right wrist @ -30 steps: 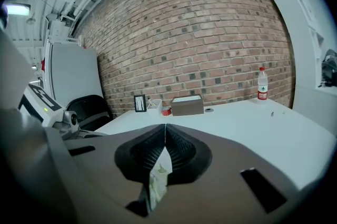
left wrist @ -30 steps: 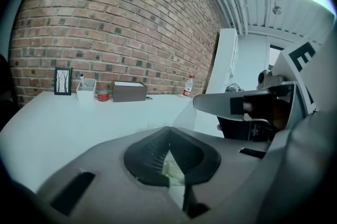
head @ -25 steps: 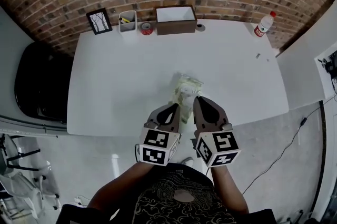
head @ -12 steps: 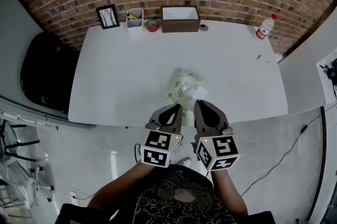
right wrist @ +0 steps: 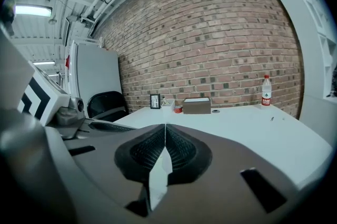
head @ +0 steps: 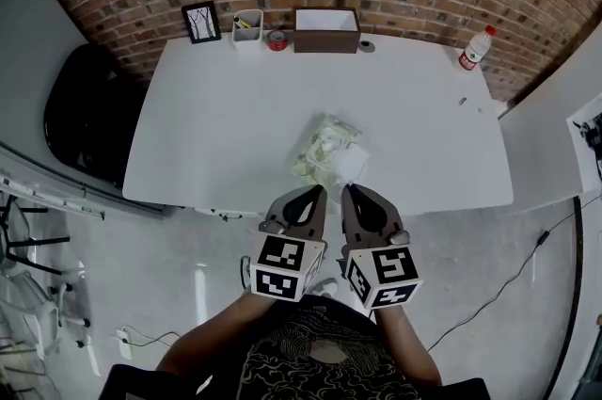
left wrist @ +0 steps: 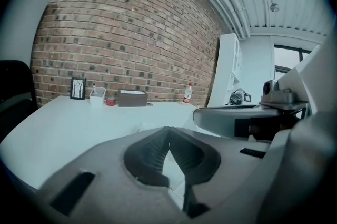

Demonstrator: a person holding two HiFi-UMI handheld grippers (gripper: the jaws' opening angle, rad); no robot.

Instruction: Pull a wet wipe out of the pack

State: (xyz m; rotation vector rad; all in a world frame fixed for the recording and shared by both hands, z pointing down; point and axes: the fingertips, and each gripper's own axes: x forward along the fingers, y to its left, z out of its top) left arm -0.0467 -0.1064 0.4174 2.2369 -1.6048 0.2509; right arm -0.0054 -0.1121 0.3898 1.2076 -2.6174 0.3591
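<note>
While it hangs just short of the surface's [head: 216, 135] near edge, the left gripper [head: 313, 193] has its jaws clenched on nothing. Ahead lies the wipe pack [head: 320, 147], with a white sheet [head: 351, 165] touching its right side, seemingly the wipe already out. The right gripper [head: 349, 192] is likewise closed and empty. If that sheet is free, nothing remains; otherwise the right jaws must open and pinch it.

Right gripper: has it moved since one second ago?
Yes. Holding the wipe, the right gripper has drawn back toward the person: its tip was on the pack, and now it lies nearer the table's front edge.
</note>
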